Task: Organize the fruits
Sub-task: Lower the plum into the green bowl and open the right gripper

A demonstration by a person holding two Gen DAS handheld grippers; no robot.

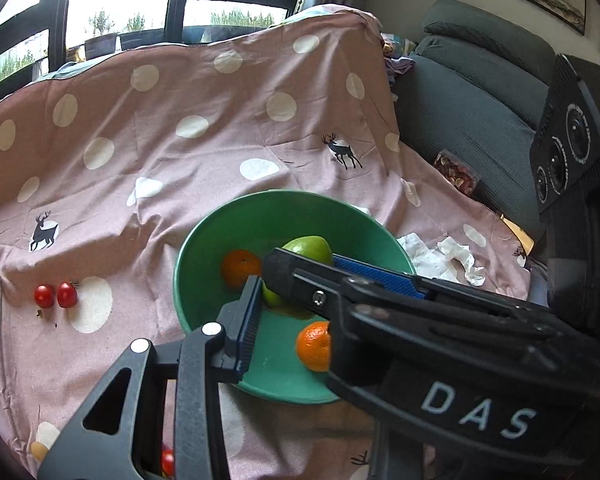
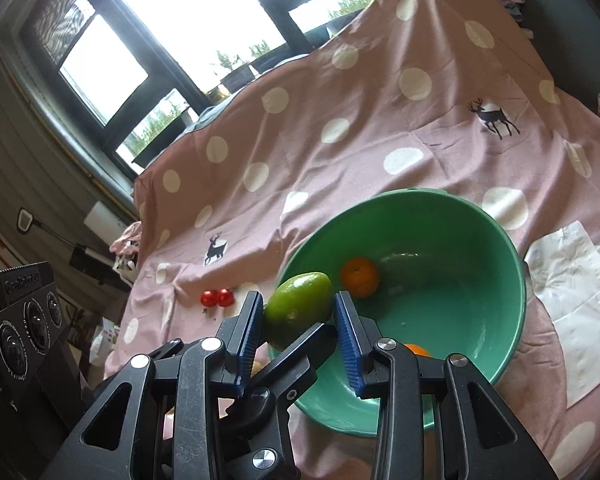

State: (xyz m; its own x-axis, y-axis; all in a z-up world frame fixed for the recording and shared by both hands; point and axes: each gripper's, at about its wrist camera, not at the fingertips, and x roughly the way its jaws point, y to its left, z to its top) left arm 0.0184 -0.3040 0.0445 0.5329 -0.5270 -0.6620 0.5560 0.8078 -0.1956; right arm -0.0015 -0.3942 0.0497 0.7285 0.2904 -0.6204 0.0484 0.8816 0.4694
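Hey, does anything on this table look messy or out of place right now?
Yes. Crumpled white tissues lie on the cloth right of the green bowl, and two cherry tomatoes sit loose on its left, outside it.

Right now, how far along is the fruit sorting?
Done: two oranges sit in the green bowl. In hand: the right hand-held gripper is shut on a green fruit at the bowl's near rim, not yet released. Left: two cherry tomatoes on the spotted cloth, outside the bowl.
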